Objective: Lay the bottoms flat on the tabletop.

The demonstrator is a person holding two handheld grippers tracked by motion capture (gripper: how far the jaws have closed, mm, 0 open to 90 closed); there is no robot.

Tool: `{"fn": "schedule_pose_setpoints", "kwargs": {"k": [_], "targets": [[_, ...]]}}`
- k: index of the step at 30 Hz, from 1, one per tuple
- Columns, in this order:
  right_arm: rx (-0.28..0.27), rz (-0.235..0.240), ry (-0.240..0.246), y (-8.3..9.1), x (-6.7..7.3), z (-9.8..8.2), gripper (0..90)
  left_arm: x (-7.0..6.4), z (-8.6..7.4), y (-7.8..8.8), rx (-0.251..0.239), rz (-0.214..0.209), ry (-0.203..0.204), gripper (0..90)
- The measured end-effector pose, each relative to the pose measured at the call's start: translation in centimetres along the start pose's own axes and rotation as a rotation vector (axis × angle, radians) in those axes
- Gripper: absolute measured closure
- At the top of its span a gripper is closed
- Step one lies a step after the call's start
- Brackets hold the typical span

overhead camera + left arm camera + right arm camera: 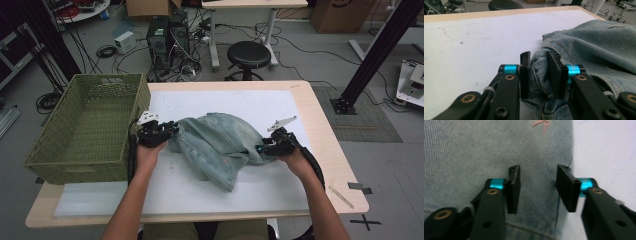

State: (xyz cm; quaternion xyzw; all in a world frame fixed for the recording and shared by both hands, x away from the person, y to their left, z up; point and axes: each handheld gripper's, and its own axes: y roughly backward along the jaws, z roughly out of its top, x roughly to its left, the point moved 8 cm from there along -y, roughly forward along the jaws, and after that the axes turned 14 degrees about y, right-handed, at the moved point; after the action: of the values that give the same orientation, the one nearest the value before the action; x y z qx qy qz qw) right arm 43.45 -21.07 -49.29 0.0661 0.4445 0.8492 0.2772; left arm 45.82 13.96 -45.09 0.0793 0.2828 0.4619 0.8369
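Jeans (220,142) bunched on table; left gripper (539,72) pinching fold, right gripper (537,188) open.

A green woven basket (85,127) sits at the left edge of the tabletop (320,140), its open top showing bare wicker walls. A white sheet (260,107) covers most of the light wood surface. Beyond the far edge, 1 black round stool (248,54) stands on the grey floor beside a dark computer tower (159,42) amid tangled black cables (107,52). A cardboard box (340,15) rests at the upper right, near a slanting black frame post (375,52)
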Motion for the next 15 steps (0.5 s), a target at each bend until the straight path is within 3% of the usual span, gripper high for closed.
{"fn": "schedule_pose_setpoints", "kwargs": {"k": [3,5,8,10,12,15], "targets": [[0.026,-0.031,0.04,0.0,-0.2,-0.3,89.0,0.2,0.0,0.2,-0.006,-0.002,0.01,61.8],[0.028,-0.05,0.041,0.4,-0.5,-0.5,90.0,0.3,-0.1,0.3,-0.007,-0.004,0.019,56.3],[0.04,-0.123,0.017,1.2,-1.6,-1.2,90.0,0.4,-0.3,0.7,-0.013,-0.011,0.028,50.1],[0.049,-0.205,-0.011,2.1,-2.8,-1.9,90.0,0.2,-0.3,1.0,-0.019,-0.015,0.025,46.9],[0.046,-0.32,-0.053,3.4,-4.1,-2.5,90.0,-0.2,-0.4,1.4,-0.027,-0.022,0.025,44.0],[0.034,-0.428,-0.111,5.1,-5.1,-3.4,90.0,-1.1,-0.6,1.7,-0.026,-0.033,0.007,43.1]]}}
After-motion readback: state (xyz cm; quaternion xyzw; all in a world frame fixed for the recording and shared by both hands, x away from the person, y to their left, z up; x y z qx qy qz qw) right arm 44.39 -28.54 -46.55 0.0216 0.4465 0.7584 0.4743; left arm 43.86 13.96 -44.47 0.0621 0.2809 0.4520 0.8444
